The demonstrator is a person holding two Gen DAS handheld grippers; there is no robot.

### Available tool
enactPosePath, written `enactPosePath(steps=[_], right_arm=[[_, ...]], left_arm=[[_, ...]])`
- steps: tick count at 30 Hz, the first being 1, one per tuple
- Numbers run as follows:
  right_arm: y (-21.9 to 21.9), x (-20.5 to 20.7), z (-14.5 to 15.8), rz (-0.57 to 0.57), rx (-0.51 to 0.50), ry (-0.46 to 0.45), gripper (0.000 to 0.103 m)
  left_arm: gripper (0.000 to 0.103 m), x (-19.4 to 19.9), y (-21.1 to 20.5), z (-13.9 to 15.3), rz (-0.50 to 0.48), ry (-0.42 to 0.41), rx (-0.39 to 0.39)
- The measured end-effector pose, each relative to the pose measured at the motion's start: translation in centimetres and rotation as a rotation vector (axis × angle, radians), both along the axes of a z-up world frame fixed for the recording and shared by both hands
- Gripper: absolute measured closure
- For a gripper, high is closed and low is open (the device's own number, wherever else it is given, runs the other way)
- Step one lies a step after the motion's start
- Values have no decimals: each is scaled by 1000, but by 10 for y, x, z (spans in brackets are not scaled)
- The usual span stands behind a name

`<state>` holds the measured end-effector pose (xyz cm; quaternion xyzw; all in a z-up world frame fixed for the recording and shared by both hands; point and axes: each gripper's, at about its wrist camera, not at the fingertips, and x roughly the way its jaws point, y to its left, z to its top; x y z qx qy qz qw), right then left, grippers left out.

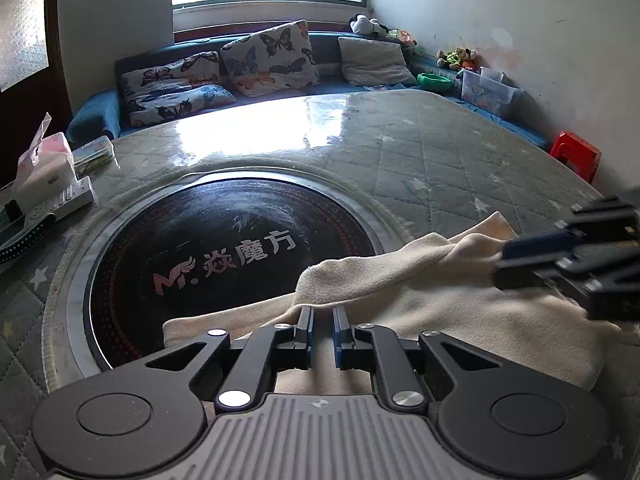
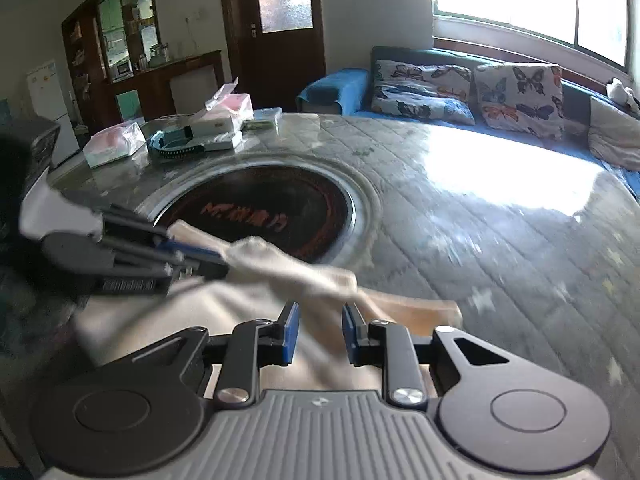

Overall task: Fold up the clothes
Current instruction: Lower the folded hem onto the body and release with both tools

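Observation:
A cream garment point(image 1: 420, 292) lies bunched on the round quilted table point(image 1: 420, 152), partly over the black round heater plate point(image 1: 224, 256). My left gripper point(image 1: 323, 312) is shut on a fold of the garment at its near edge. It also shows in the right wrist view point(image 2: 216, 262), pinching the cloth point(image 2: 280, 268). My right gripper point(image 2: 318, 312) has its jaws apart over the garment, with cloth lying between and under them. In the left wrist view it point(image 1: 504, 260) comes in from the right at the garment's far corner. The right wrist view is blurred.
Tissue packs point(image 1: 44, 164), a power strip point(image 1: 60, 200) and small boxes point(image 2: 224, 120) sit at the table's left side. A blue sofa with butterfly cushions point(image 1: 268, 60) runs behind the table. A red stool point(image 1: 576, 156) stands at the right wall.

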<state>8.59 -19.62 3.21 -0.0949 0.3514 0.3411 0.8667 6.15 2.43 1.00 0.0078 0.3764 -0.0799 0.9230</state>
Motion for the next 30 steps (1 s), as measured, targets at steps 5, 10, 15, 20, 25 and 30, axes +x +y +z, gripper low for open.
enactPosePath(steps=[5,10,15,20,25,30], right_arm=[[-17,3,-13,-78,-17,9,81],[-19,7,-12,-100,11,-3,81],[-2,9,-2,-44,45,-17,86],[19,29,-20,-39,-1,10,89],[16,37,-19,-67,27,29,89],[17,37,-17,-63,43,38,88]], left_arm=[[91,1,-1,-1,5,-3,6],[91,0,-3,-1,18,-6,16],[91,-1,-6,-1,23,-11,31],[91,-1,-7,-2,27,-13,35],[91,-1,-7,-4,30,-22,31],[90,-1,-6,-4,31,-24,26]])
